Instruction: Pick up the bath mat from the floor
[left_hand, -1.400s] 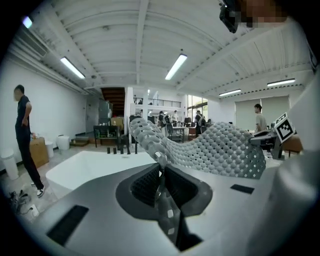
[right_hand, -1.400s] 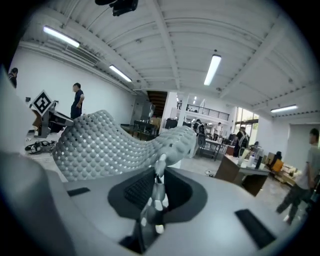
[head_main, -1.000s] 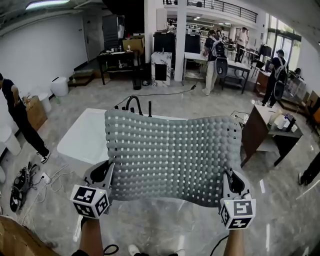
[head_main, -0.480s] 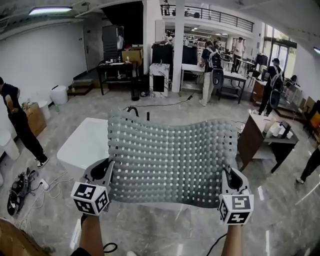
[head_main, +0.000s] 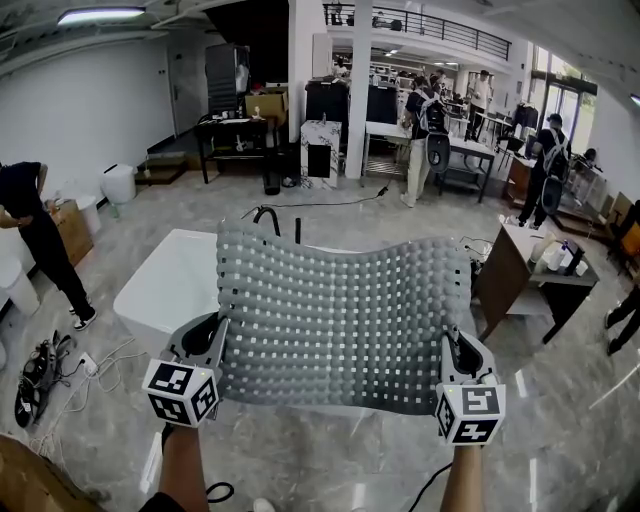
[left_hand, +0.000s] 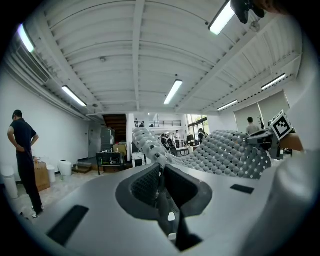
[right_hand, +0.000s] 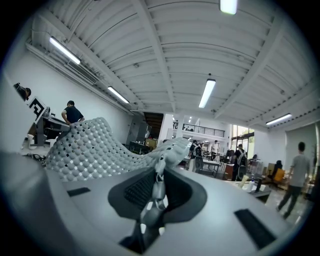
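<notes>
The bath mat is a grey rubber sheet of small bumps and holes, held up off the floor and spread wide in front of me. My left gripper is shut on its lower left corner. My right gripper is shut on its lower right corner. In the left gripper view the bath mat runs from the left gripper off to the right. In the right gripper view the bath mat stretches left from the right gripper. The mat's upper edge curls over.
A white bathtub stands behind the mat on the marble floor. A dark wooden desk is at the right. A person bends at the left; others stand by tables at the back. Cables lie at lower left.
The mat and both grippers have stayed almost still, with the view tilting slightly. The person at the left has bent over.
</notes>
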